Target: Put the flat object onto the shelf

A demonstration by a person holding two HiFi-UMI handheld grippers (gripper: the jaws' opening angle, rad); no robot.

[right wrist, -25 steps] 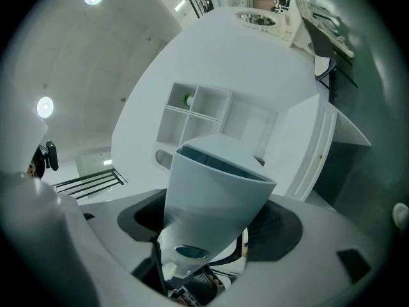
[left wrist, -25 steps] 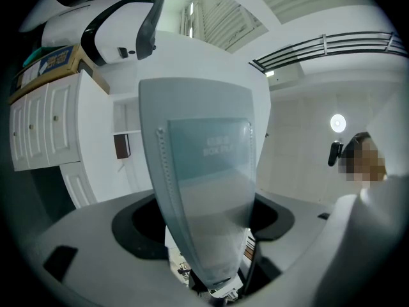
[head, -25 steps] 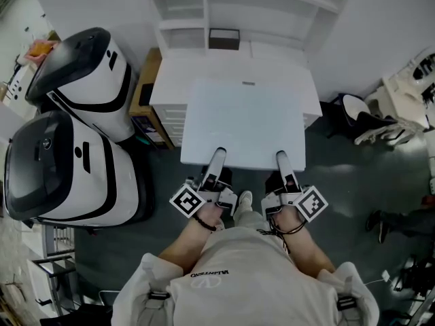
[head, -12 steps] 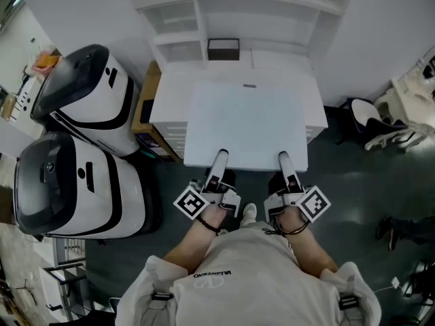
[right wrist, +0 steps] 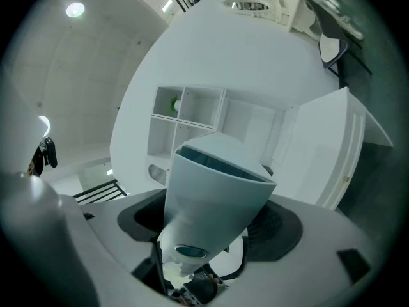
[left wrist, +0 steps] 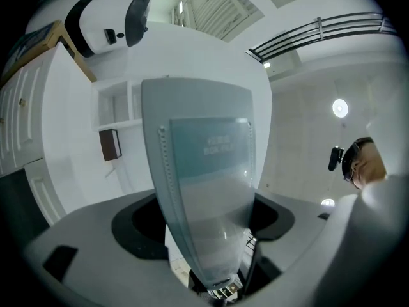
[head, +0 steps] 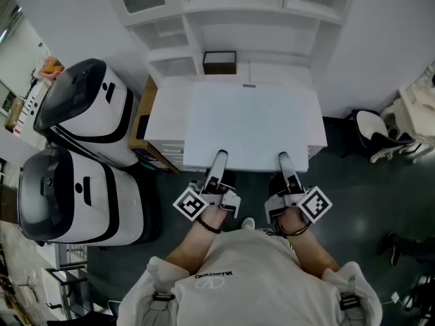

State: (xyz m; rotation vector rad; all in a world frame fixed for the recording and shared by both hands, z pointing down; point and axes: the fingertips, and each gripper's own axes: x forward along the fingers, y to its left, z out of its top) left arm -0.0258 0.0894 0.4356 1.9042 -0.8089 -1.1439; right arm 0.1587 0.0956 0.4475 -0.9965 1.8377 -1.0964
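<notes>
The flat object is a large white board, held level in the air over a white cabinet top. My left gripper and right gripper are each shut on the board's near edge, left and right of its middle. The white shelf unit rises just beyond the board's far edge. In the left gripper view one grey finger fills the middle, and the board's grip point is hidden behind it. The right gripper view likewise shows one grey finger, with the shelf's open compartments ahead.
A small dark box sits in the shelf's lower bay, also seen as the dark box in the left gripper view. Two white and black machines stand at the left. A chair stands at the right.
The person has stepped toward the shelf. The board has moved forward over the cabinet top with both grippers still on its near edge, and more of the upper shelves shows.
</notes>
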